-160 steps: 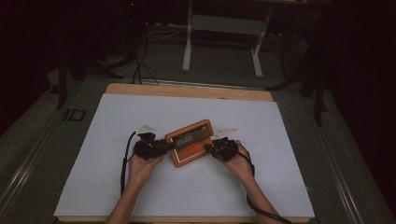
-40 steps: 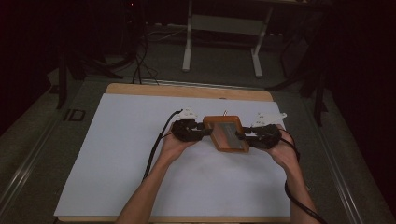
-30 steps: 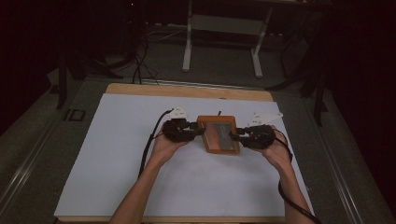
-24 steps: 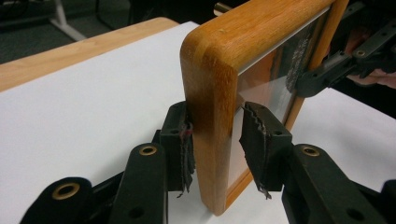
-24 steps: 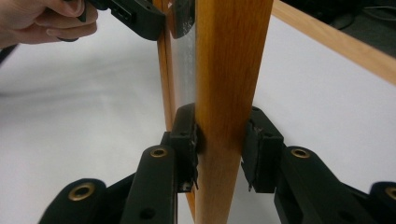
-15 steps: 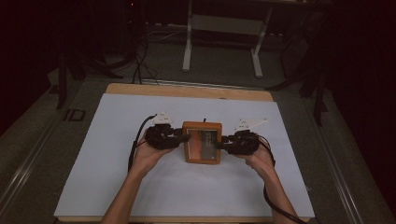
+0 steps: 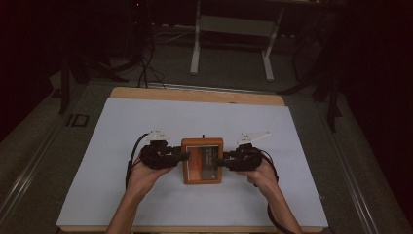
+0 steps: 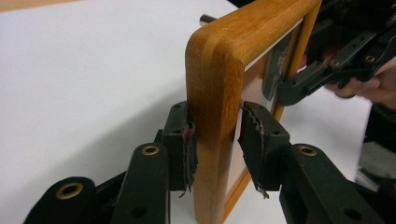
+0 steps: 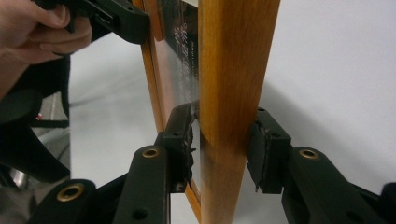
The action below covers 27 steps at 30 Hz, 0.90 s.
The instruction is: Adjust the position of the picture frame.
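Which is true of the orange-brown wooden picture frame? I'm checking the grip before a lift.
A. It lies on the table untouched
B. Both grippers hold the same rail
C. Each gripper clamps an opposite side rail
C: the left gripper and right gripper pinch opposite rails of the wooden picture frame.

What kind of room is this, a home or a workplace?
Probably a lab or recording studio, not a home: a white-covered table stands in a dark room, cables run over the floor, a metal stand is behind, and both hand-held grippers grip a wooden frame.
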### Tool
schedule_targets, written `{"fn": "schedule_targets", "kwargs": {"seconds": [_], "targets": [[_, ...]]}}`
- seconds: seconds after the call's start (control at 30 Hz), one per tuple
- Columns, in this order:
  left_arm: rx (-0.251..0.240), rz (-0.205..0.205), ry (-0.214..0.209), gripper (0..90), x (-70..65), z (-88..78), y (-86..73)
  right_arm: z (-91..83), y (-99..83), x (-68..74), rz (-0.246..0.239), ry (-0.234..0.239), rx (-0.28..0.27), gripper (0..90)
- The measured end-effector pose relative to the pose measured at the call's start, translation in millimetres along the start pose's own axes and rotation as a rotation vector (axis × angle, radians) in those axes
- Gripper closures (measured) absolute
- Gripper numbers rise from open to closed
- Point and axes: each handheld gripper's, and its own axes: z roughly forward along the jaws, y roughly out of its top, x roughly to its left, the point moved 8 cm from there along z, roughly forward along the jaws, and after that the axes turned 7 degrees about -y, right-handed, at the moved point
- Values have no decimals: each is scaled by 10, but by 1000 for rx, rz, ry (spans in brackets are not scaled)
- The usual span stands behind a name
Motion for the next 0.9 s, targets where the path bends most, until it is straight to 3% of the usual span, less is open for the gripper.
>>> {"fn": "schedule_targets", "kwargs": {"seconds": [0.1,0.23,0.33,0.47,0.57,0.67,0.9], "targets": [[-10,-26,-27,640,49,16,-32,1,-27,31,46,28,11,656],[-36,-59,-27,631,125,86,-51,40,-60,0,96,35,36,660],[-44,-89,-3,627,168,156,-35,71,-74,-69,141,32,40,654],[-31,-85,62,615,186,252,-14,117,-118,-165,200,25,43,634],[-32,-118,78,609,234,279,-21,147,-122,-210,222,20,40,630],[-14,-130,123,620,297,308,-54,192,-118,-260,244,-4,51,614],[-13,-230,106,604,453,410,-91,309,-128,-387,354,-4,82,591]]}}
